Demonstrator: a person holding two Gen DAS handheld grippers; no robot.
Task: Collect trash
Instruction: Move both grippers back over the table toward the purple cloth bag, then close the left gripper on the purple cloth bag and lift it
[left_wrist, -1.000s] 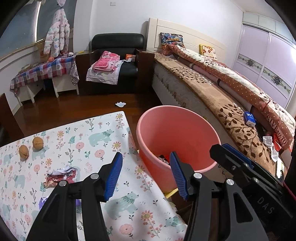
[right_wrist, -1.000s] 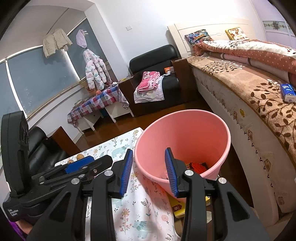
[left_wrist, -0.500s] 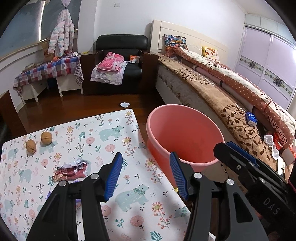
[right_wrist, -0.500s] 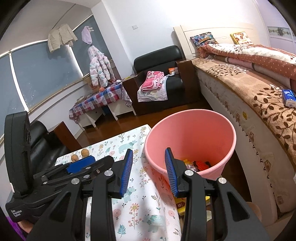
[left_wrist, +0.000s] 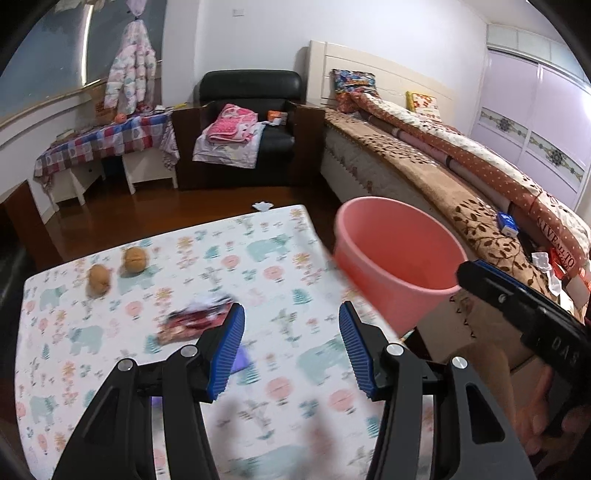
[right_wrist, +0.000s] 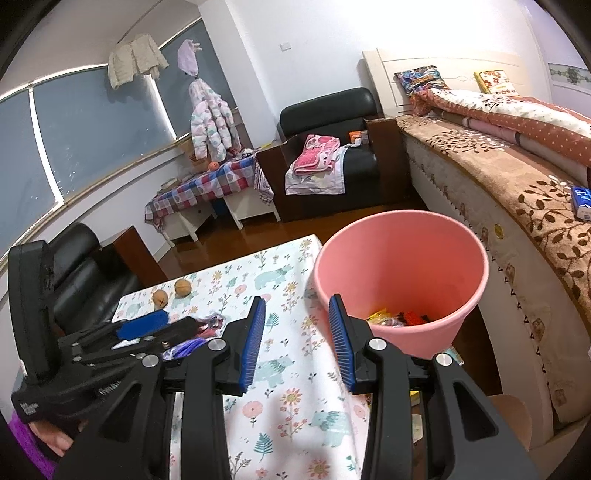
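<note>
Both our grippers gape wide, empty — some trash sits in the bin, lower right; wrappers remain mid-table.

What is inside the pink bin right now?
In the right wrist view, the pink bin holds a small pile of trash at the bottom: yellow, red and dark wrappers. Its near wall hides the rest of the floor. The left wrist view shows only bare inner wall.
</note>
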